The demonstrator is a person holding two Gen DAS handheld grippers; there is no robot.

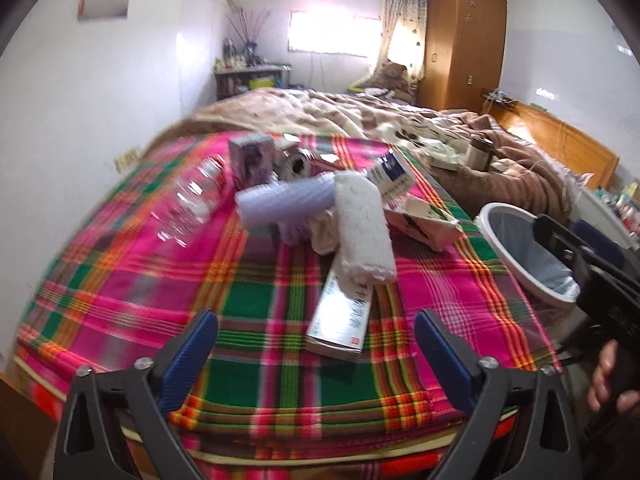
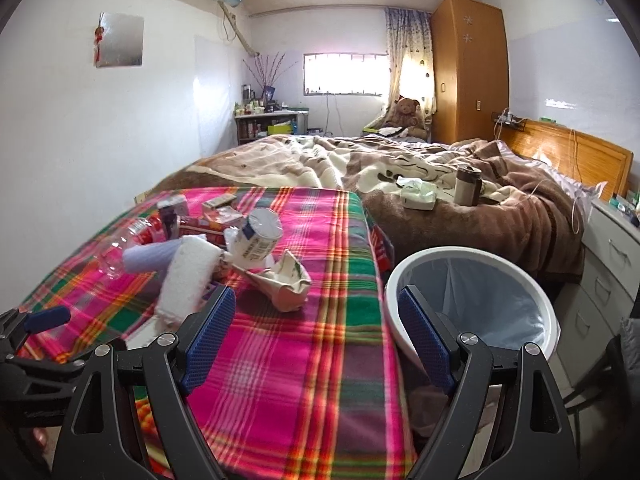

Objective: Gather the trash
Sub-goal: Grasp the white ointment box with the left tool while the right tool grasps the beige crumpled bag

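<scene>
A pile of trash lies on the plaid blanket: a long white carton, a white foam roll, a ribbed clear plastic piece, a clear bottle, a purple box and a torn carton. My left gripper is open and empty, just short of the long carton. My right gripper is open and empty, above the blanket, with the torn carton and foam roll ahead left. A white bin with a grey liner stands right of the blanket.
A bed with a brown blanket lies beyond, holding a tissue pack and a thermos. White drawers stand at right, a wooden wardrobe behind. The bin and my right gripper's body show in the left wrist view.
</scene>
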